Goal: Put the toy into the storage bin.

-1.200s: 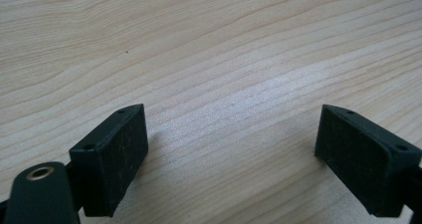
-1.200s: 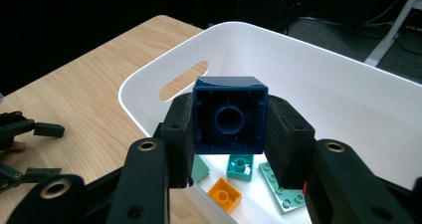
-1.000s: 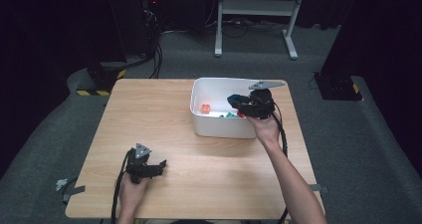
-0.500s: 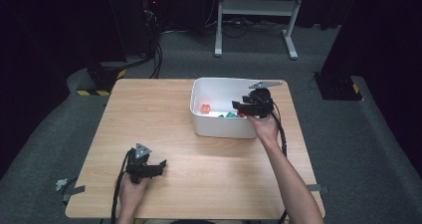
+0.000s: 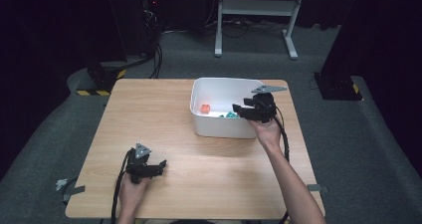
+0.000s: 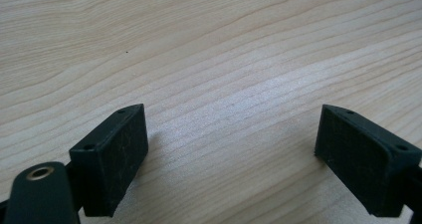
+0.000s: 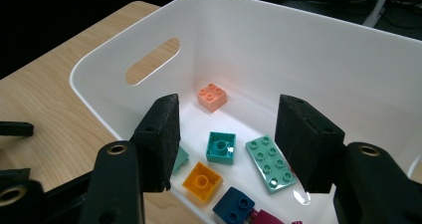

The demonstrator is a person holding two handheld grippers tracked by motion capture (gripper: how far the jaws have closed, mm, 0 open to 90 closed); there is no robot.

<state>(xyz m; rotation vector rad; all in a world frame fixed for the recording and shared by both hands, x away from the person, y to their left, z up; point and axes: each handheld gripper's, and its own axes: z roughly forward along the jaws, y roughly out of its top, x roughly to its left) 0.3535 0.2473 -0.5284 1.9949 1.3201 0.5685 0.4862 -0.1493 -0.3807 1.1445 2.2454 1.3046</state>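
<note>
Right tongs (image 7: 224, 139) wide open, nothing held, poised over the near rim of the white bin (image 7: 348, 50); in the high view, at right of centre (image 5: 238, 109), hand behind them at the bin's right corner. Left tongs (image 6: 229, 154) also wide open and empty, low over bare table (image 6: 209, 45); in the high view at lower left (image 5: 158, 164).

Blocks lying on the bin floor, loose and studs up:
- teal square block (image 7: 221, 147), centre of the right gripper view, between the jaws in line of sight but farther down.
- mint flat plate (image 7: 270, 163), just right of it, near the right jaw.
- yellow block (image 7: 201, 180), lower centre, just beside the teal one.
- orange block (image 7: 212, 96), farther back, apart from the rest.
- blue block (image 7: 234, 204) and a magenta piece (image 7: 263, 218) at the bottom edge, partly cut off.

Likely target: teal block. A judgement only.

Risks:
- Crowding. Teal, yellow and mint close together; a wide descent could pinch two at once or shove a neighbour aside.
- Left jaw close to the bin's near wall; could catch the rim going down and tip or slide the light bin. Left tongs well apart from it, no bracing.
- Smooth plastic, shallow hold on a low block: slip or pop-out on closing off-centre.
- Contact point hidden by the wall in the high view.
</note>
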